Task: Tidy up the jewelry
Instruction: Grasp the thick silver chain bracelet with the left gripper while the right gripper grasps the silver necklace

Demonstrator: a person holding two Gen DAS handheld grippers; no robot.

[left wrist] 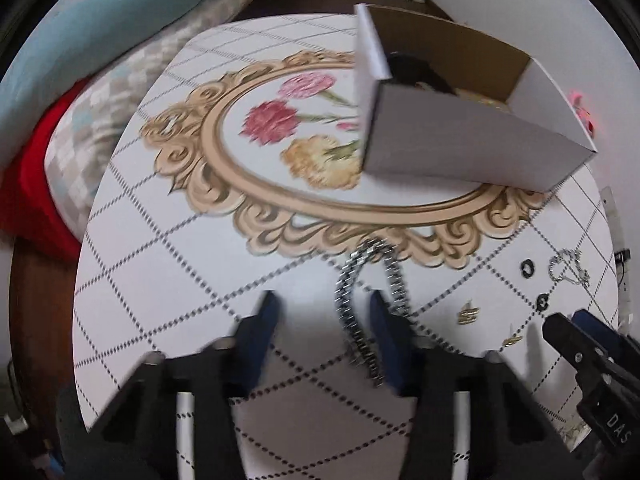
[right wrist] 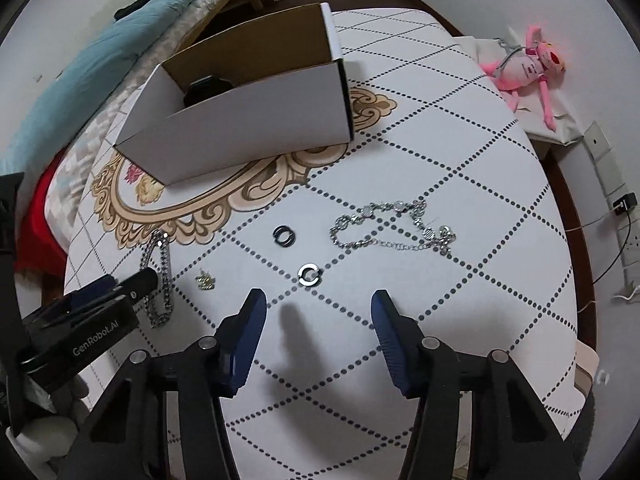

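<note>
Box [right wrist: 256,120]: one dark item inside. Left on bench [right wrist: 440,160]: two chains, rings, earrings. Left claw [left wrist: 324,312] agape astride heavy chain [left wrist: 356,300]; right claw [right wrist: 318,304] agape, empty.

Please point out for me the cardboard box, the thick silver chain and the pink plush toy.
cardboard box [right wrist: 256,128]: right wrist view, on its white front wall.
thick silver chain [left wrist: 348,292]: left wrist view, on its left strand.
pink plush toy [right wrist: 528,66]: right wrist view, on its belly.

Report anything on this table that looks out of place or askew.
The white cardboard box sits skewed across the printed gold oval frame. Jewelry lies scattered loose: a chunky silver chain, a thin silver necklace in a tangled loop, and two small rings apart.
</note>
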